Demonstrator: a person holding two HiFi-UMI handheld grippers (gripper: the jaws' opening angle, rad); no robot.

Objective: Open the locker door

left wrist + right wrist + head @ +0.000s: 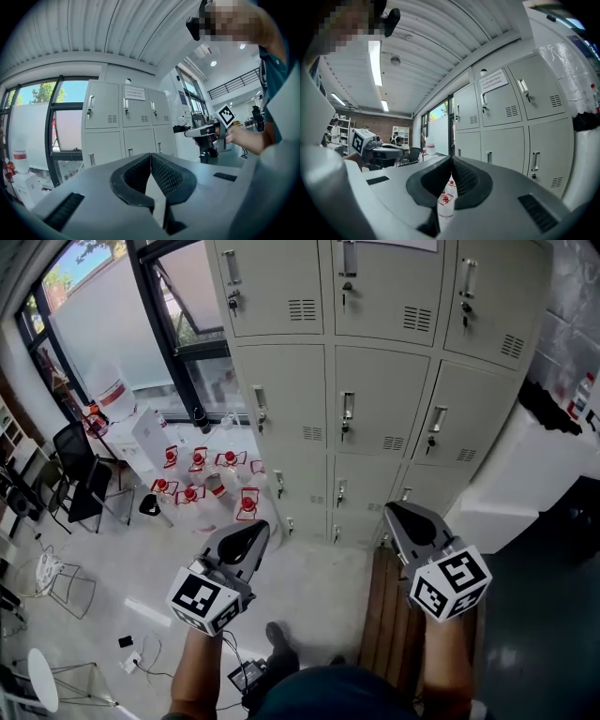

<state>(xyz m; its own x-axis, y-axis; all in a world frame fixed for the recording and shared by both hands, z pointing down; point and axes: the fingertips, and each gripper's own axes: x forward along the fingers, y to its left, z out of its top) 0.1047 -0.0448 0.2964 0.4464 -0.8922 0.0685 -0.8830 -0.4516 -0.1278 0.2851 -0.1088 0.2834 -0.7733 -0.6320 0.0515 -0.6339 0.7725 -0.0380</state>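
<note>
Steel locker door [380, 395] looks rigid, light: take its slim handle [348, 409]; your left gripper [257, 527] and right gripper [395, 510] are pressed together, empty.

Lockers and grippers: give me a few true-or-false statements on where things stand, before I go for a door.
1. Every door of the lockers in view is shut. True.
2. The left gripper is clamped on a locker handle. False: its jaws are together on nothing, short of the lockers.
3. The right gripper is shut and empty. True.
4. The red-capped bottles stand on a table. False: they stand on the floor, left of the lockers.
</note>
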